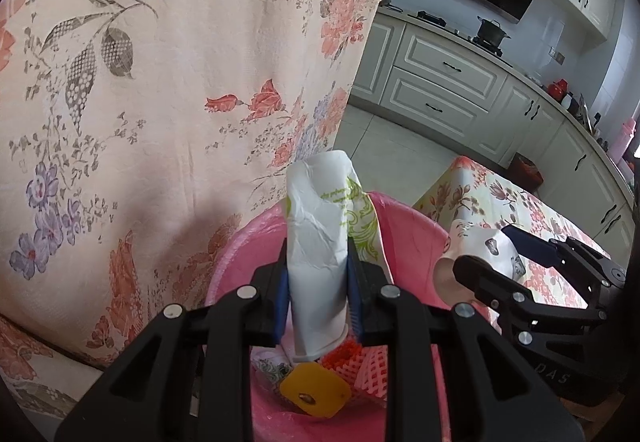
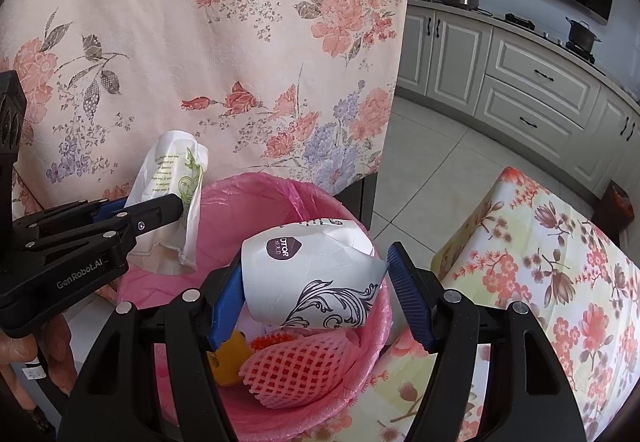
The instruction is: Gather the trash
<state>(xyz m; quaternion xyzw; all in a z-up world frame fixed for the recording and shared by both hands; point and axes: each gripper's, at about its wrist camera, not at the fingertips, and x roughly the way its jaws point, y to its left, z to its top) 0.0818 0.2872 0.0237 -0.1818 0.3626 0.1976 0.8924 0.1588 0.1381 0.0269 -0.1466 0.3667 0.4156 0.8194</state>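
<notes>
My left gripper (image 1: 318,284) is shut on a crushed white paper cup with green print (image 1: 320,226), held upright over a bin lined with a pink bag (image 1: 416,220). From the right wrist view, that green-printed cup (image 2: 168,178) and the left gripper (image 2: 160,206) hang over the bin's left rim (image 2: 280,186). My right gripper (image 2: 318,294) is shut wide on a crumpled white cup with dark scroll print (image 2: 312,282), above the bin's middle. The right gripper (image 1: 490,250) also shows at the bin's right side in the left wrist view.
A pink foam fruit net (image 2: 300,366) and an orange-yellow scrap (image 2: 230,362) lie in the bin. A floral cloth (image 2: 200,42) hangs right behind it. A flower-patterned tabletop (image 2: 560,282) is on the right, with kitchen cabinets (image 2: 532,90) beyond. A hand (image 2: 24,354) is at lower left.
</notes>
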